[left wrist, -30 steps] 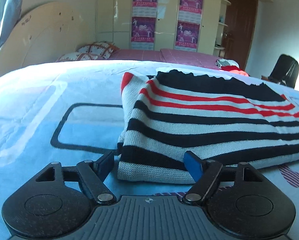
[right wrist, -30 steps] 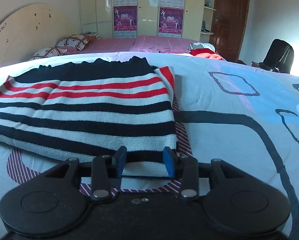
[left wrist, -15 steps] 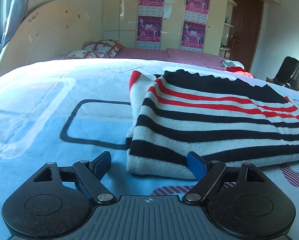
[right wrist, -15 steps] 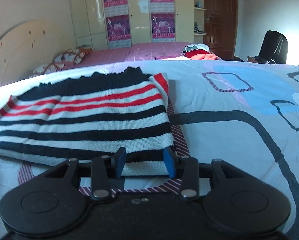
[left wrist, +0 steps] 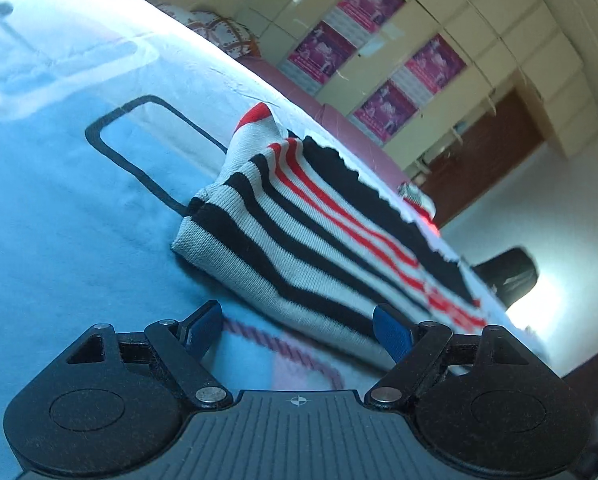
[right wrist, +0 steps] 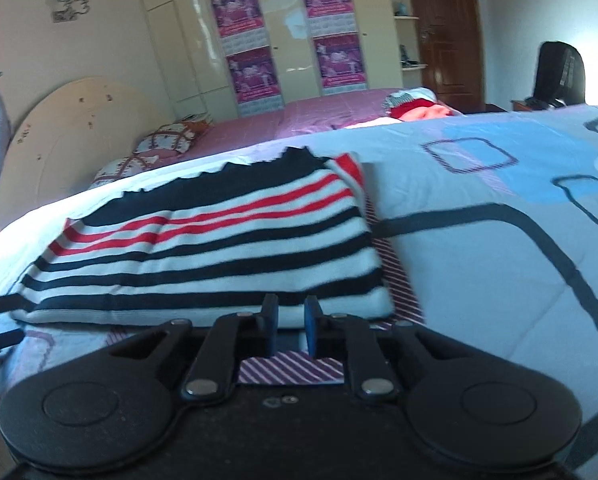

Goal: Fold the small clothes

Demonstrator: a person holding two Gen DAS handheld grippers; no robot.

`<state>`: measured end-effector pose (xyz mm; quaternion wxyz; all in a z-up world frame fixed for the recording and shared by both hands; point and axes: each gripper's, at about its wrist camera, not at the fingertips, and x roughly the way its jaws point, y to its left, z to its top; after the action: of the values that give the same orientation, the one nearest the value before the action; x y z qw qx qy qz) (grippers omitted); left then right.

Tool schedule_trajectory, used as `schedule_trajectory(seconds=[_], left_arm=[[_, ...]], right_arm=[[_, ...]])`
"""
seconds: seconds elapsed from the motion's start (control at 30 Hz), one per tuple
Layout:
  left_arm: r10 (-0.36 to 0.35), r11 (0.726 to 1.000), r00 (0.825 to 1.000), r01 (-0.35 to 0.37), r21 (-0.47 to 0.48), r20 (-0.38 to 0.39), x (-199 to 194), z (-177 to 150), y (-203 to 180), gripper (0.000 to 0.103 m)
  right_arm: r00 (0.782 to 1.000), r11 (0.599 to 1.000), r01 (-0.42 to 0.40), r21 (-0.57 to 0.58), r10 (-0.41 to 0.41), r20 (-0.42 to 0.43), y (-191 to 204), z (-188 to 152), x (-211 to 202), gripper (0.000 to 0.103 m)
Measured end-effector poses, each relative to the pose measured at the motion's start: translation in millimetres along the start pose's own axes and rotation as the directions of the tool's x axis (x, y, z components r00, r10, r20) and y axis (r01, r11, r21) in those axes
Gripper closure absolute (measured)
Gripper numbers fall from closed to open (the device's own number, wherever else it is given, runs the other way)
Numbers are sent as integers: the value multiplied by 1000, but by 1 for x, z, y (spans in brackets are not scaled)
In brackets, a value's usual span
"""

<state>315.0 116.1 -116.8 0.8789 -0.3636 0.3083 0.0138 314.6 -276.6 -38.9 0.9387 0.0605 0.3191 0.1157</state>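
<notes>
Lying folded on the pale blue patterned bedspread (right wrist: 499, 280) is the black, white and red striped knit sweater (right wrist: 203, 256), flat in a wide rectangle with its black band at the far edge. From the left wrist view the sweater (left wrist: 299, 240) runs off to the right, its near left corner resting on the bedspread (left wrist: 59, 220) beside a dark rounded-rectangle outline in the print. The left gripper (left wrist: 297, 330) sits tilted just short of the sweater's near edge, blue-padded fingers (left wrist: 393, 334) spread wide apart with nothing between them. Over on the other side, the right gripper (right wrist: 291, 322) is level at the sweater's near hem, close to its right corner, jaws drawn in to a narrow gap and not clamping any cloth. Beyond the sweater a pink-covered bed (right wrist: 299, 120) stands before cream wardrobe doors (right wrist: 287, 20) with purple posters.
</notes>
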Motion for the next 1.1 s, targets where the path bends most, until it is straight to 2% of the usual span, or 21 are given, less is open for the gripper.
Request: schedule_trajectory(seconds=[0.1,0.23,0.4,0.67,0.8,0.87,1.1], left_arm=[[-50,997,998,51,-66,24,13,3,6,23],[-69,994,996,74,-80,65,30,6,8,32],[-50,982,990,72,-172,129,46,14,22,62],[-75,973,987,104,-206,143,81,32,20,64],[-53,974,987,85,-211,153,91,32,20,79],[-59,972,985,93,-214,160,92,30,19,81],[-81,973,981,116,-199,178,95,34,18,84]], right_arm=[[999,999,-37,-36,37,6,20,10,11,89],[997,994,-81,-78,82,4,44,23,32,89],[994,981,-108,-158,105,-28,73,35,70,90],[990,970,-139,-198,129,-64,100,41,109,91],[988,964,-142,-224,125,-89,110,37,119,92],[989,962,-131,-238,111,-97,111,32,123,92],[995,937,-98,-336,96,-24,117,15,121,92]])
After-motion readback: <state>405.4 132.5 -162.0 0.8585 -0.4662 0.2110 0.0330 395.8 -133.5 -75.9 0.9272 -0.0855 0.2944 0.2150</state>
